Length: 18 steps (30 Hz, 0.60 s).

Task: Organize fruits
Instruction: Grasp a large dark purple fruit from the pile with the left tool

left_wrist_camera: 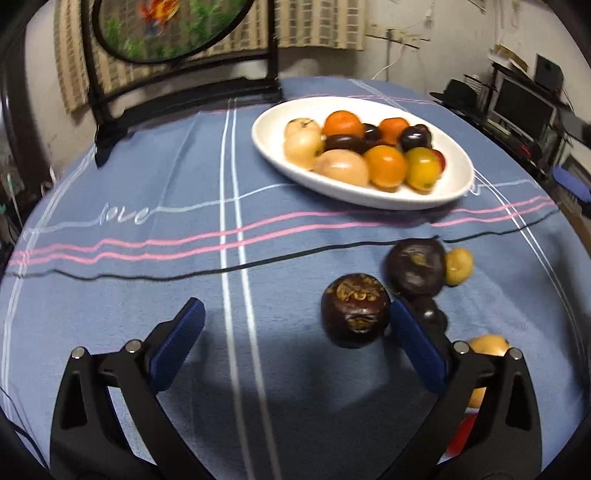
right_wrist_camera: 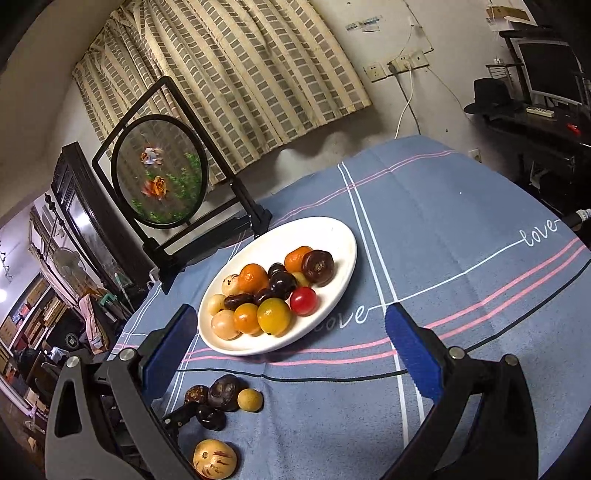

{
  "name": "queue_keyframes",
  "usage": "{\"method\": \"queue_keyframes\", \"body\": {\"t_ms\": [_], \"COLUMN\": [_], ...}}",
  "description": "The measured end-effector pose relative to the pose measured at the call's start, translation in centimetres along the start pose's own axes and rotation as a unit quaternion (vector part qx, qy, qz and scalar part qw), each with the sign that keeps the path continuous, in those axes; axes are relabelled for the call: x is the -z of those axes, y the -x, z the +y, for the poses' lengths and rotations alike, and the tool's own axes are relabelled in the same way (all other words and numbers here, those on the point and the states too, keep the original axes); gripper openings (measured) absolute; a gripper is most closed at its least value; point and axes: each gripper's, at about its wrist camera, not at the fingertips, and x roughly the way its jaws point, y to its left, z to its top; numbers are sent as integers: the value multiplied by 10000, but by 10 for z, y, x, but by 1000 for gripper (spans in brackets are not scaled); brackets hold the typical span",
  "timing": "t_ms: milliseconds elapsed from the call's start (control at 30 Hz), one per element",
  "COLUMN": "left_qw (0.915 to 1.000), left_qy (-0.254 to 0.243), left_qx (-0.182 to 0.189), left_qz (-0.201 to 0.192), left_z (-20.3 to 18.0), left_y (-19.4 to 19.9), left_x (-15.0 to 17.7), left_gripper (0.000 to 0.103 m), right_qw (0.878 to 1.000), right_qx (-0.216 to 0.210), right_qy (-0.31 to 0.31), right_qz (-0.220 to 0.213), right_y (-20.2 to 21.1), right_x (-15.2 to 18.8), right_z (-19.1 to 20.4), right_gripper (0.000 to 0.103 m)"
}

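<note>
A white oval plate holds several orange, yellow, pale, dark and red fruits. My left gripper is open and low over the blue cloth. A dark brown fruit lies just inside its right finger, and I cannot tell if they touch. A second dark fruit and a small yellow fruit lie beyond it. A pale fruit and something red sit behind the right finger. My right gripper is open and empty above the plate's near edge. The loose fruits lie at its lower left.
A round embroidered screen in a black stand stands at the table's back edge behind the plate. A curtain hangs on the wall. A desk with a monitor and a black hat stands beyond the table's right side.
</note>
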Motion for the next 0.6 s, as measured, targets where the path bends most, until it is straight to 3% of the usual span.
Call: {"method": "queue_keyframes", "body": {"t_ms": [33, 100, 133, 267, 400, 600], "left_qw": [9999, 9958, 9943, 9983, 9996, 9992], "left_qy": [31, 100, 173, 489, 23, -84], "left_qx": [-148, -874, -1006, -269, -168, 121], "left_qz": [-29, -258, -316, -153, -238, -360], "left_z": [4, 17, 23, 35, 17, 8], "left_y": [1, 8, 10, 5, 4, 7], "left_x": [-1, -3, -3, 0, -1, -3], "left_gripper": [101, 101, 101, 101, 101, 100], "right_qw": [10000, 10000, 10000, 10000, 10000, 9998], "right_qx": [1, 13, 20, -16, -39, -157], "right_qy": [-3, -4, -3, -7, 12, 36], "right_qz": [10, -3, -14, -5, 3, 97], "right_y": [0, 0, 0, 1, 1, -1], "right_x": [0, 0, 0, 1, 1, 2], "right_z": [0, 0, 0, 1, 2, 5], "right_gripper": [102, 102, 102, 102, 102, 102]}}
